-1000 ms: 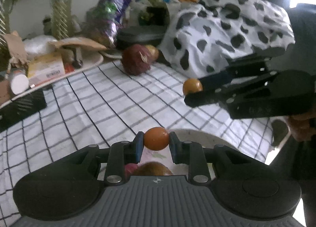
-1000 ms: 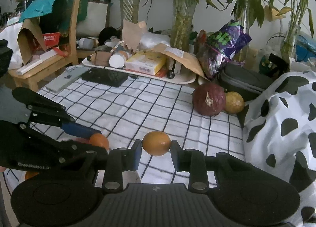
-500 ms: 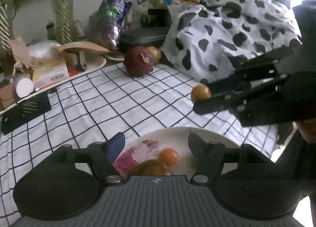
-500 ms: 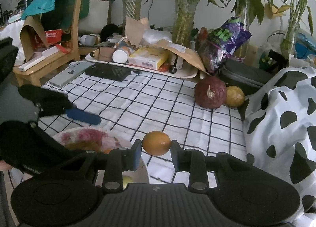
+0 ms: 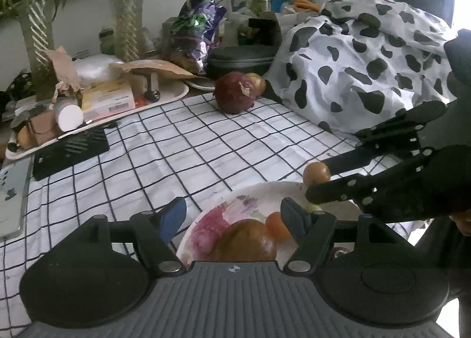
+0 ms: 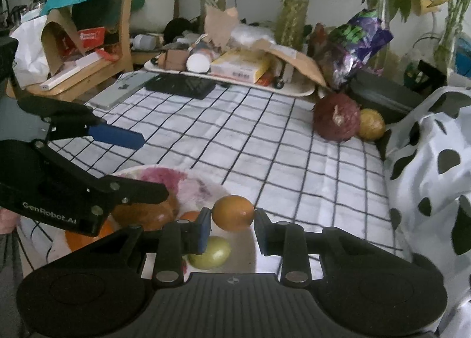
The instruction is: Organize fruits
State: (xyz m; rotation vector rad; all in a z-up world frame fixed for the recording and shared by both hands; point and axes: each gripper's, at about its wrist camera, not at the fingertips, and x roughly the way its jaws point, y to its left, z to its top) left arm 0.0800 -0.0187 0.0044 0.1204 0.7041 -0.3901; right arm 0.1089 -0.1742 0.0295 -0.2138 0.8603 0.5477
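A white plate (image 5: pixel 256 192) with pink stains lies on the checked cloth, seen too in the right wrist view (image 6: pixel 194 187). On it are a large brown fruit (image 5: pixel 247 239), a small orange fruit (image 5: pixel 276 224) and a green one (image 6: pixel 210 252). My left gripper (image 5: pixel 234 215) is open and empty above the plate. My right gripper (image 6: pixel 232 220) is shut on a small orange fruit (image 6: pixel 234 212) and holds it over the plate's right rim; it shows in the left wrist view (image 5: pixel 316 173). A dark red fruit (image 5: pixel 235 96) and a yellow fruit (image 6: pixel 371 124) sit at the far edge.
A cow-spotted cloth (image 5: pixel 368 58) is heaped at the right. A cluttered tray (image 6: pixel 235 73), a black keyboard (image 6: pixel 181 87), a black case (image 5: pixel 241 58), a purple bag (image 6: pixel 353 43) and vases with plants line the back. A wooden chair (image 6: pixel 88 64) stands left.
My left gripper opened and dropped its small orange fruit onto the plate. My right gripper, still holding its fruit, moved in over the plate's rim.
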